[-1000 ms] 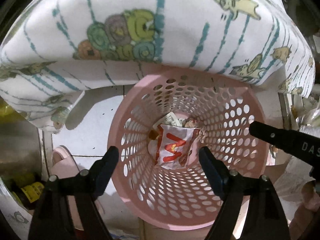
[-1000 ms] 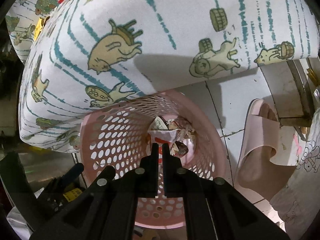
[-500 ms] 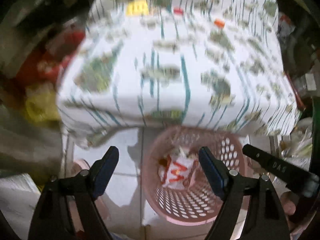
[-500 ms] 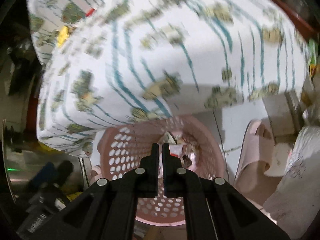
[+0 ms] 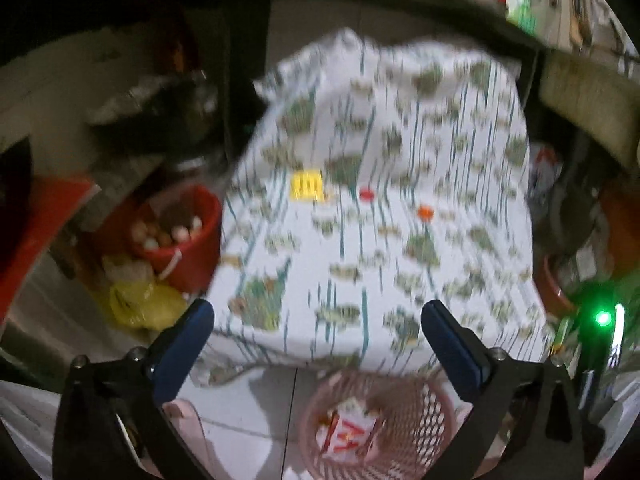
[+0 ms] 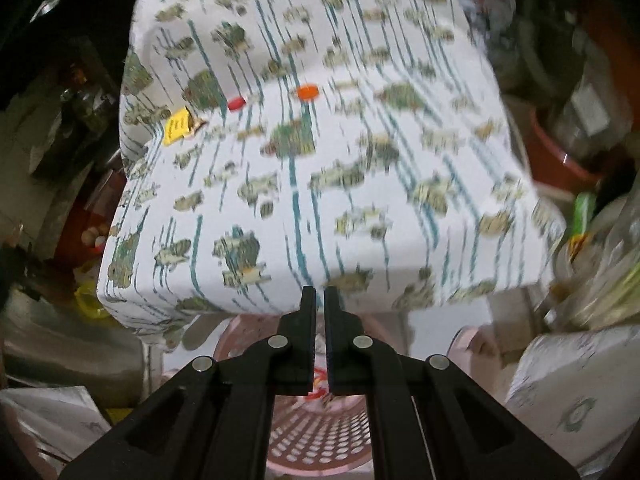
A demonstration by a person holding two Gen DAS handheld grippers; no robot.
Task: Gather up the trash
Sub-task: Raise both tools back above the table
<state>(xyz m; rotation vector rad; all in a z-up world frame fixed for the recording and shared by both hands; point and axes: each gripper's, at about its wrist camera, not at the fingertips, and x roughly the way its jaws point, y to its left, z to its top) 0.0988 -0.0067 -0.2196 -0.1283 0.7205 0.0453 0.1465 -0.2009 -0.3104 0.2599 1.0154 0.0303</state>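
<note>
Left gripper [image 5: 316,340] held apart, right gripper [image 6: 319,308] together, empty; yellow wrapper [image 5: 306,186] near table's far-left corner judged light, crinkly, best pinched by an edge.

A yellow wrapper [image 5: 306,186] and two caps lie on the cloth-covered table [image 5: 380,248].

Both wrist views high, angled down over shared cloth-draped table [image 5: 380,220] [image 6: 320,160], basket [image 5: 380,432] [image 6: 316,440].
</note>
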